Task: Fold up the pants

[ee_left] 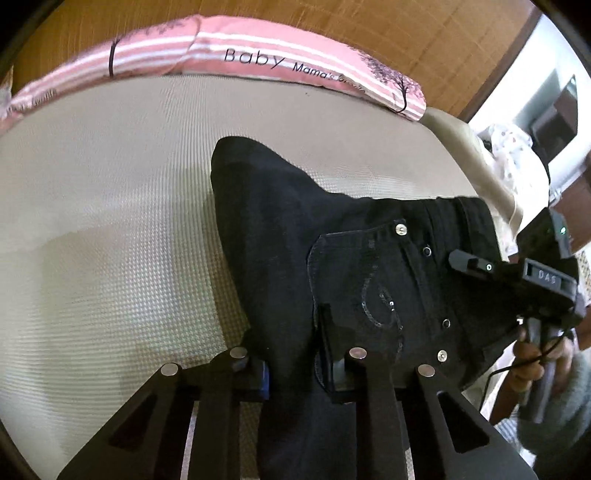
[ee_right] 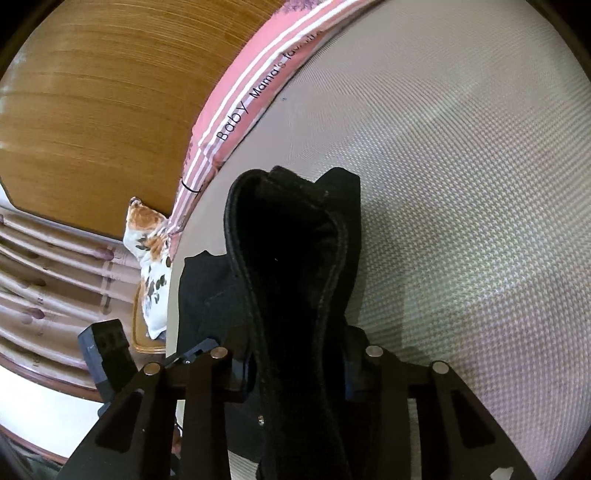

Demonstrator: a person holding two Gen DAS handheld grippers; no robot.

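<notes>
1. While black jeans [ee_left: 332,258] are spreading across the centre and right of the left wrist view, the left gripper [ee_left: 295,363] is pinching a fold of their dark denim at the bottom centre of the frame, the cloth passing between its two fingers and running off the lower edge.
2. A back pocket [ee_left: 369,291] with a sequin swirl and metal rivets is facing up at centre right, and the waistband is running toward the right edge.
3. The jeans are lying on a beige woven mat [ee_left: 110,221] that is filling the left half and the upper middle of that frame.
4. A pink striped cloth [ee_left: 258,48] printed with "Baby Mama's" is curving along the top of the frame, in front of a wooden headboard [ee_left: 369,22].
5. At the right edge of the same view, the right gripper's [ee_right: 295,365] black body is showing, with a hand [ee_left: 532,354] wrapping its handle at lower right.
6. In the right wrist view, the right gripper is clamping a thick seamed band of the jeans at bottom centre, the fabric rising toward the middle of the frame.
7. A floral cushion [ee_right: 151,266] is sitting at the left of that frame, beside the mat's edge.
</notes>
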